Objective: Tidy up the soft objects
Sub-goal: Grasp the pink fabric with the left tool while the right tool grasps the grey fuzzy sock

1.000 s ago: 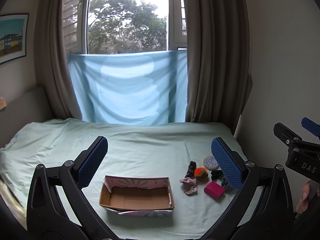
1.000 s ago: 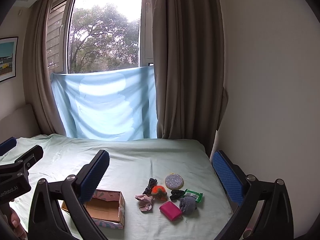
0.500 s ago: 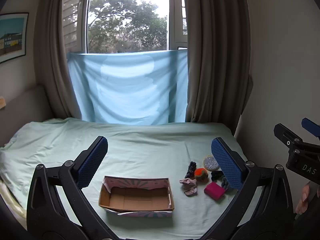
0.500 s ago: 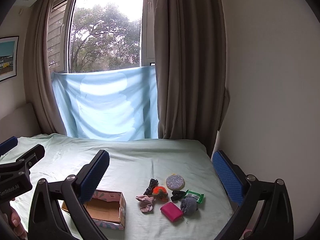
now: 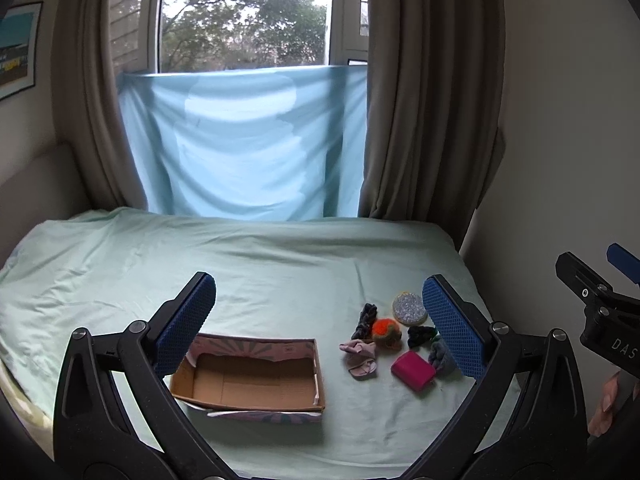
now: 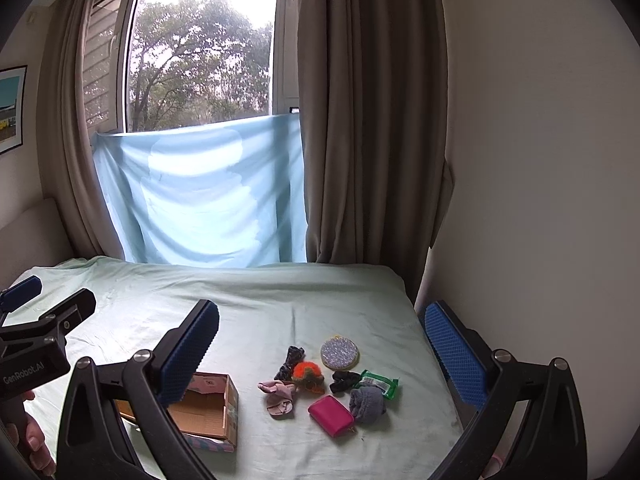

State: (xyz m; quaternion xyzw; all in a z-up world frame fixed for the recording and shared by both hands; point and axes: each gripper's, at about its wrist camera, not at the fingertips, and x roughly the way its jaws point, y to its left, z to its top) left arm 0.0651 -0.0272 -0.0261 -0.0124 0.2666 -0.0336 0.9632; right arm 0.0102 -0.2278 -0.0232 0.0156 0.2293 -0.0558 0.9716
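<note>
An open cardboard box (image 5: 248, 380) lies empty on the pale green bed; it also shows in the right wrist view (image 6: 208, 408). To its right lies a cluster of small soft things: a pink scrunchie (image 6: 278, 396), an orange pom-pom (image 6: 307, 374), a dark scrunchie (image 6: 291, 360), a glittery round pad (image 6: 339, 353), a magenta pouch (image 6: 331, 416), a grey sock ball (image 6: 367, 404) and a green packet (image 6: 378, 383). My left gripper (image 5: 320, 320) is open and empty above the bed. My right gripper (image 6: 320, 344) is open and empty too.
The bed (image 5: 240, 264) runs back to a window with a blue cloth (image 5: 248, 144) and brown curtains (image 5: 424, 100). A wall (image 6: 540, 160) borders the bed's right side. A headboard (image 5: 32, 184) stands at the left.
Both grippers have shifted very slightly; the objects sit a touch nearer in view. Nothing was taken hold of or moved.
</note>
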